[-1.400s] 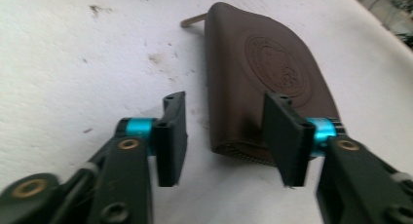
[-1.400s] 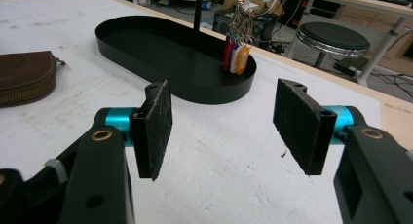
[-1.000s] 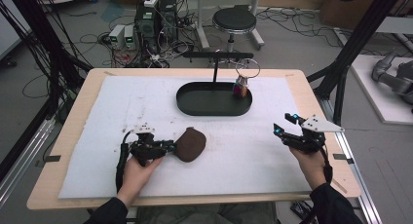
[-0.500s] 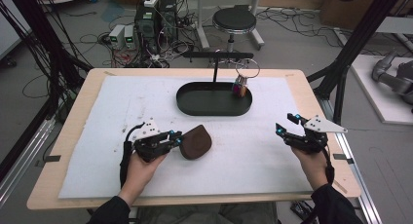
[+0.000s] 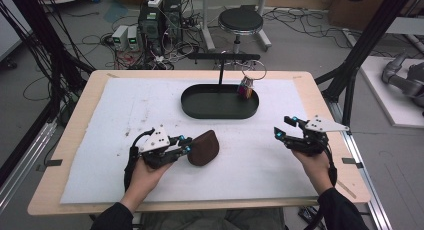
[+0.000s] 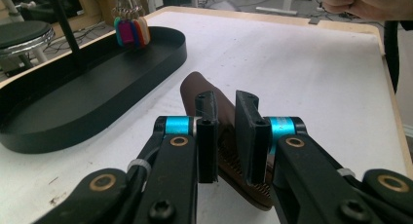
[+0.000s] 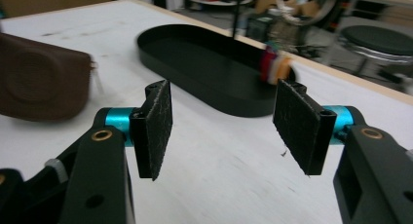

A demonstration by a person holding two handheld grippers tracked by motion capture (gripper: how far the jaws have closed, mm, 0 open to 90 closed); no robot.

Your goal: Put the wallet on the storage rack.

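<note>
Since a second ago the left gripper (image 5: 186,145) has slid toward the brown pouch (image 5: 203,147) and its jaws have just been closing; they now pinch the near edge of the pouch, as the left gripper view (image 6: 226,131) shows, with the pads narrow and the zipper edge of the pouch (image 6: 229,151) caught between them. That pouch has shifted slightly along with the hand and now looks tipped up at the held edge, though whether its far end rests on the white mat (image 5: 125,105) I cannot tell for sure. Over at the right side of the table the right gripper (image 5: 285,127) hovers just above the mat with its jaws standing wide apart and nothing between them, as the right gripper view (image 7: 224,121) makes plain; it has kept its place. Beyond both lies the black oval tray (image 5: 220,112), well apart from the pouch, with a bunch of coloured key tags (image 5: 245,87) hanging from a stand (image 5: 221,65) over its right end. My reading is that the grasp is made and the lift is starting. Next comes, probably, a carry toward the tray, which calls for a firm hold on that thin edge so the pouch does not swing or slip, and a path clear of the hanging tags.
</note>
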